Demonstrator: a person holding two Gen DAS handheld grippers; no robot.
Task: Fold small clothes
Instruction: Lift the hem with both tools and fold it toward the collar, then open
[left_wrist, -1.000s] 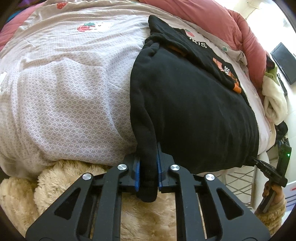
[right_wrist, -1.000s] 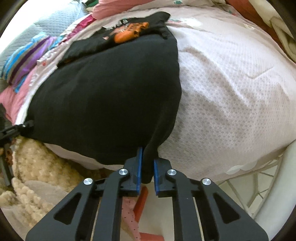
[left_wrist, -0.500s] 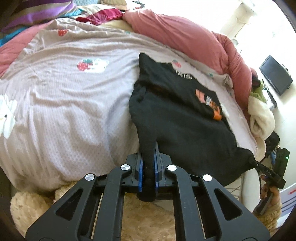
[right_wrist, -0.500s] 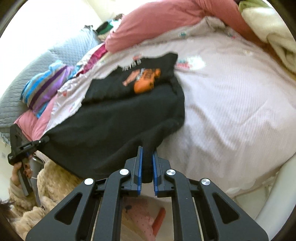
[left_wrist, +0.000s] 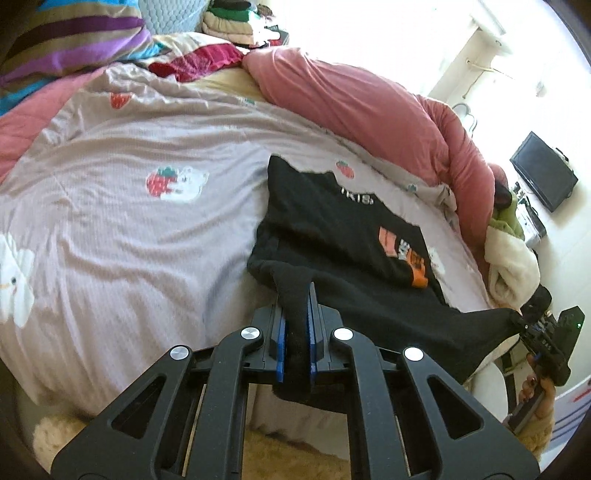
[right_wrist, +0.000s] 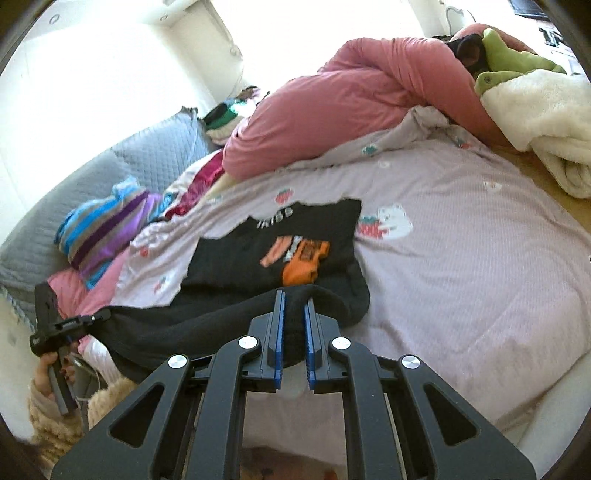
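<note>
A small black T-shirt (left_wrist: 354, 243) with an orange print lies on the lilac bedsheet (left_wrist: 122, 236). It also shows in the right wrist view (right_wrist: 266, 258). My left gripper (left_wrist: 297, 295) is shut on one bottom corner of the shirt. My right gripper (right_wrist: 293, 299) is shut on the other bottom corner. Both hold the hem raised above the bed's near edge, stretched between them. The right gripper shows at the far right of the left wrist view (left_wrist: 521, 321), the left gripper at the far left of the right wrist view (right_wrist: 99, 315).
A rolled pink duvet (left_wrist: 369, 99) lies along the far side of the bed. Striped bedding (right_wrist: 107, 229) and a grey quilted headboard (right_wrist: 92, 177) are at one end. A cream fleece blanket (right_wrist: 543, 110) lies at the other. A dark screen (left_wrist: 543, 177) hangs on the wall.
Both grippers have lifted the shirt's bottom hem up and carried it forward over the bed. More of the bed and the shirt's printed front now shows.
</note>
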